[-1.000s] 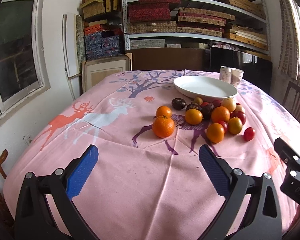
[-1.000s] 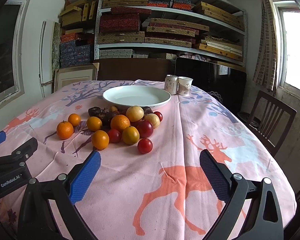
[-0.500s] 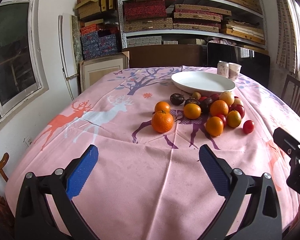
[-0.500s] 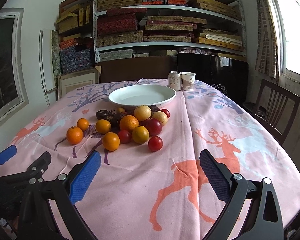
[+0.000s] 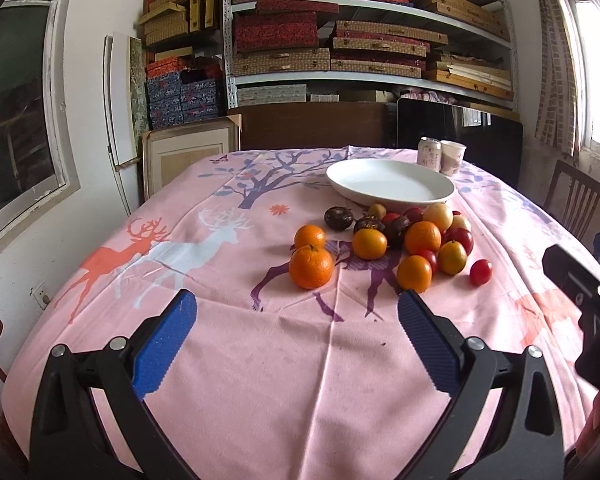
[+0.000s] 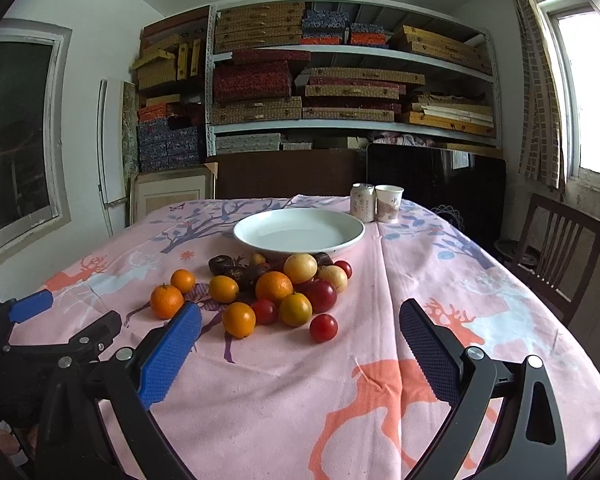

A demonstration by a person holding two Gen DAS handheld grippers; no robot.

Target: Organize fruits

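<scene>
Left wrist view: the left gripper (image 5: 296, 312) hangs above the near part of the counter covered with a pink deer-print cloth (image 5: 228, 360), jaws spread wide apart and holding nothing. The loose pile of mixed round fruits (image 5: 396, 240) lies ahead of the jaws and to their right, resting on the cloth. The large round orange mandarin (image 5: 311, 267) is the member of the pile nearest to this gripper; it sits almost on the line that runs forward between the two blue pads, slightly right of centre, with a smaller orange mandarin (image 5: 309, 236) just behind it. The wide white shallow ceramic plate (image 5: 390, 182) stands empty at the far side of the pile, touching or nearly touching the farthest fruits. The fruits are round, so no long axis constrains the approach.

Right wrist view: the right gripper (image 6: 298, 334) is likewise held with jaws fully apart and unloaded. From here the pile sits ahead and slightly left of centre. The small round red tomato-like fruit (image 6: 323, 328) lies apart from the others at the near right edge, directly between the pads and nearer than any other piece. The left gripper shows at the left edge, well short of the pile.

Judgement: each gripper has its own nearest target; the plate is far beyond both, so every transfer passes over the pile
</scene>
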